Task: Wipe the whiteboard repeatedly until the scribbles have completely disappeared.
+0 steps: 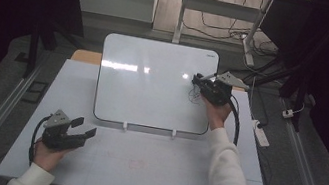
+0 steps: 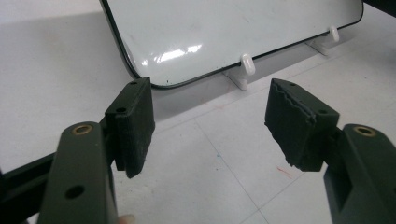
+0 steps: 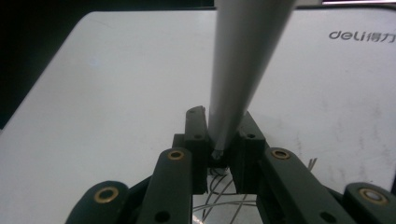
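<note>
Dark curtains and a grey floor with loose cables surround a white table (image 1: 139, 169), and on its far half a whiteboard (image 1: 153, 85) stands tilted back on two small white feet.

At the right side of this board the right gripper (image 1: 203, 83) is clenched on a grey marker (image 3: 238, 79). In the right gripper view the marker rises steeply from between the closed jaws toward the camera, so its long axis lies nearly along the gripper's own line, and its tip seems to point down at the board. Thin dark scribbles (image 3: 224, 196) lie on the board just under the jaws. Whether the tip touches the surface I cannot tell.

Near the front left corner of the table the left gripper (image 1: 83, 127) rests, well apart from the marker, with jaws spread wide and nothing between them; they face the lower left corner of the board. I judge the next stroke belongs to the right hand alone, and it has free board to its left.
</note>
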Available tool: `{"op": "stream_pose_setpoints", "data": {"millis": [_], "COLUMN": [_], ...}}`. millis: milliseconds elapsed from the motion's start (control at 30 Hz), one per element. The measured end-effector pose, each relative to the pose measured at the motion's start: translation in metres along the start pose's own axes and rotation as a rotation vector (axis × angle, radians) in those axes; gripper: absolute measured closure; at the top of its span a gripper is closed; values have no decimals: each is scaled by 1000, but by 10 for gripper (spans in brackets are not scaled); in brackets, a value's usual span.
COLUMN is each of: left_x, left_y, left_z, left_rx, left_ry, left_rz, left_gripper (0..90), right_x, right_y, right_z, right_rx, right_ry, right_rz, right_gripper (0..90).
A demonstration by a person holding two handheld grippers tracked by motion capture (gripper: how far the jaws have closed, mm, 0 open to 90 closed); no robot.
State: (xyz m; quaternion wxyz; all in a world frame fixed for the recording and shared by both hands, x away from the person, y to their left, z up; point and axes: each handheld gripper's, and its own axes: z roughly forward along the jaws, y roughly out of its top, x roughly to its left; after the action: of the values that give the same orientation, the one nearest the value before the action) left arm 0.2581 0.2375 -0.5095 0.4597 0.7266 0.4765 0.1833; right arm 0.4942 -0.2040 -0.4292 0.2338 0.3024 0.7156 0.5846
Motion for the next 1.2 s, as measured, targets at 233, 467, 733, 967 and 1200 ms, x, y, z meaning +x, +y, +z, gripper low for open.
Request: {"op": "stream_pose_setpoints", "data": {"millis": [233,467,733,967,1200], "left_x": [1,-1,0,0,-1], "left_y": [0,0,-1,-1,-1], "left_z": [-2,-2,-1,-1,-2], "left_rx": [-7,-6,-3,-3,-8], "left_ry": [-3,-3,-8,-12,-13], "left_rz": [-2,2,-5,-8,-6], "left_gripper": [336,336,335,335,335], "right_x": [-24,-33,-20,-3,-12], "right_y": [8,9,4,-3,-1], "right_z": [-12,-21,-19,-11,-13], "right_rx": [-53,-45,-5,33,-16], "right_ry": [-110,-126,-87,-18,-63], "right_rz": [71,73,10,-31,52], "right_gripper": [787,787,786,786,786]}}
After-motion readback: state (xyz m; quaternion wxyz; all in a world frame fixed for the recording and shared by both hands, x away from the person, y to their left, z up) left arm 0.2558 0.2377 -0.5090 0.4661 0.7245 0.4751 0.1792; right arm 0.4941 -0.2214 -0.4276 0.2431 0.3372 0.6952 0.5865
